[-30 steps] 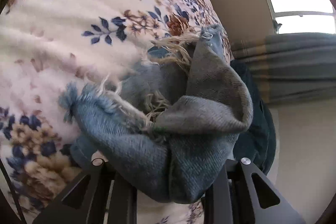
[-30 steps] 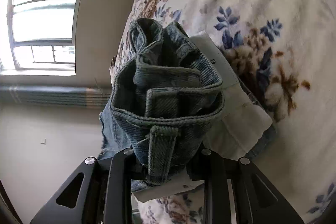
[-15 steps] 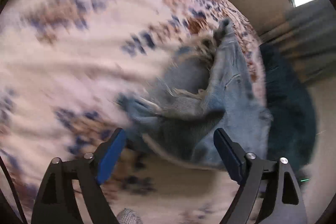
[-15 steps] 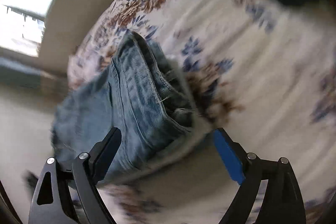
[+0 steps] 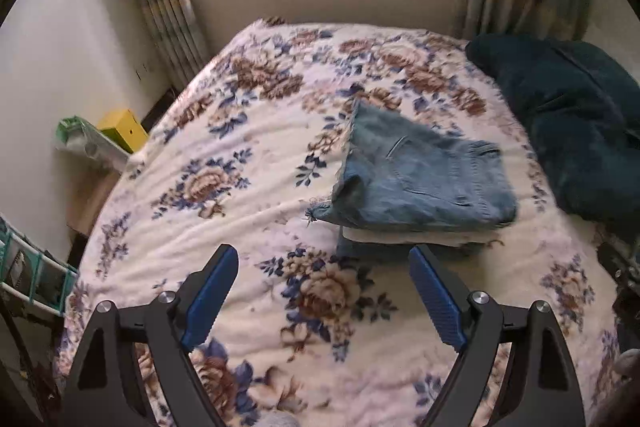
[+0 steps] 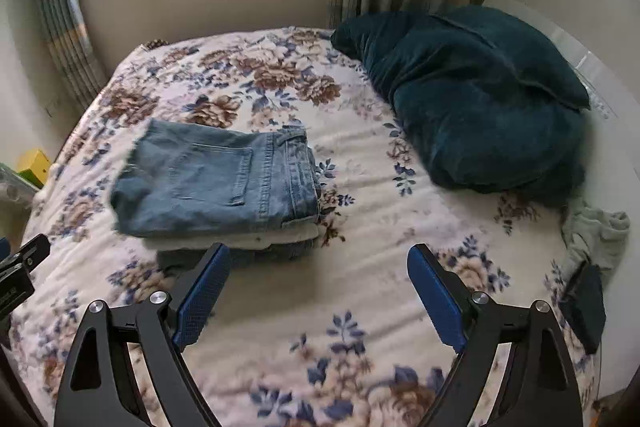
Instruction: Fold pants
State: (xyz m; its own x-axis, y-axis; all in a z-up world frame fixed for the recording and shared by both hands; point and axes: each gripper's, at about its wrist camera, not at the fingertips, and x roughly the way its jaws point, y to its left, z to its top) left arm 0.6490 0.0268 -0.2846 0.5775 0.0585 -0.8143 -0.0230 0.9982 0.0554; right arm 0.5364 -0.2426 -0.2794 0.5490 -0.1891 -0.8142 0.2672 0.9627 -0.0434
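Observation:
The blue denim pants (image 5: 420,183) lie folded in a flat stack on the floral blanket (image 5: 224,163), frayed hem to the left, with a white layer showing under the top fold. In the right wrist view the pants (image 6: 216,179) lie ahead and left, back pocket up. My left gripper (image 5: 324,291) is open and empty, held back above the blanket in front of the pants. My right gripper (image 6: 320,291) is open and empty, also short of the pants. The left gripper's edge shows at the far left of the right wrist view (image 6: 20,267).
A dark teal pillow (image 6: 480,107) lies at the right head of the bed. A grey cloth (image 6: 600,235) and a black object (image 6: 584,307) sit at the bed's right edge. A yellow box (image 5: 122,125) and shelf stand left of the bed. Window and curtains are behind.
Both grippers let go of the pants, opened, and pulled back and up. The pants now lie folded on the blanket.

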